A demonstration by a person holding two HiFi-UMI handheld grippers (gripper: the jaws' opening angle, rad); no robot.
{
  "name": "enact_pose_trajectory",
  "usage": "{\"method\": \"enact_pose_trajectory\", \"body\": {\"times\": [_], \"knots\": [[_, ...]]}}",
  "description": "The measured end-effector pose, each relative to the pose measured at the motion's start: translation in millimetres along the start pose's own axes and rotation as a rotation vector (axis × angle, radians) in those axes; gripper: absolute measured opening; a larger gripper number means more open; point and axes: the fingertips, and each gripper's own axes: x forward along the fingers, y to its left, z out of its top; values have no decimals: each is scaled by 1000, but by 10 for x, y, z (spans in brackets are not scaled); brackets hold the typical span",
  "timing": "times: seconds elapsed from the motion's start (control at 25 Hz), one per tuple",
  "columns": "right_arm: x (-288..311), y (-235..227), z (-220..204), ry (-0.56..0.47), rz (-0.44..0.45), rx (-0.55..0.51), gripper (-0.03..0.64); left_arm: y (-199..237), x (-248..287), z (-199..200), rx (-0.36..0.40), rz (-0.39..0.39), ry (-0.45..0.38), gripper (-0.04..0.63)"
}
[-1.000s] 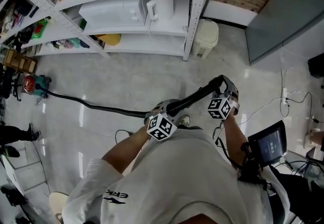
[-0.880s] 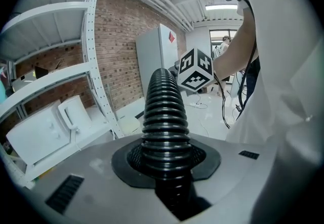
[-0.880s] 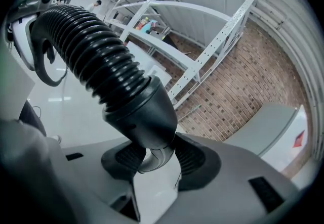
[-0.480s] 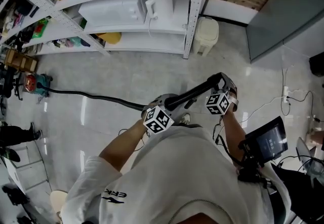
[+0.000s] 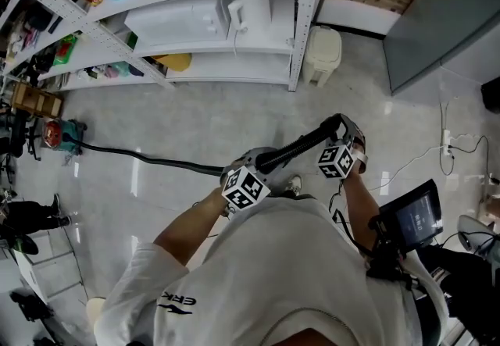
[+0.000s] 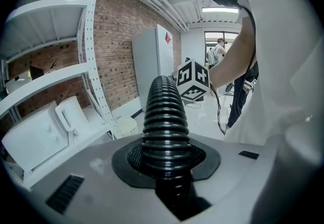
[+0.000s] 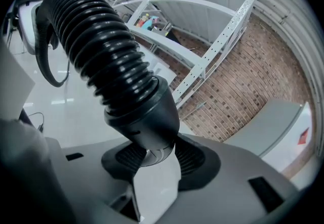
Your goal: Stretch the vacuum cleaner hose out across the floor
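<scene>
A black ribbed vacuum hose (image 5: 141,155) runs over the pale floor from the small red and teal vacuum cleaner (image 5: 61,136) at the far left to my hands. My left gripper (image 5: 254,165) is shut on the hose (image 6: 164,117) partway along it, with the ribs squeezed between the jaws (image 6: 166,165). From there the hose rises to the right to my right gripper (image 5: 344,135), which is shut on the smooth end cuff (image 7: 144,117). In the right gripper view the hose (image 7: 101,51) curves off to the upper left.
White metal shelving (image 5: 226,16) with a microwave and small items stands along the back. A pale bin (image 5: 322,55) sits beside its post, and a grey panel (image 5: 445,16) stands at the right. Cables (image 5: 437,153) and a screen (image 5: 410,219) are at my right. A person's shoes (image 5: 31,215) show at the left edge.
The stretch of hose on the floor lies straighter, with less of a wave than a second ago. Both grippers keep the same hold and have barely moved.
</scene>
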Motion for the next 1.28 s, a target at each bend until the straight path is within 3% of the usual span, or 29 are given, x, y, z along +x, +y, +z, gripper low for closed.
{"method": "enact_pose_trajectory", "body": {"times": [1.28], "knots": [[28,-62,114,-13,-8,-31,176,65,-38,18,-14,19,-8,106]]}}
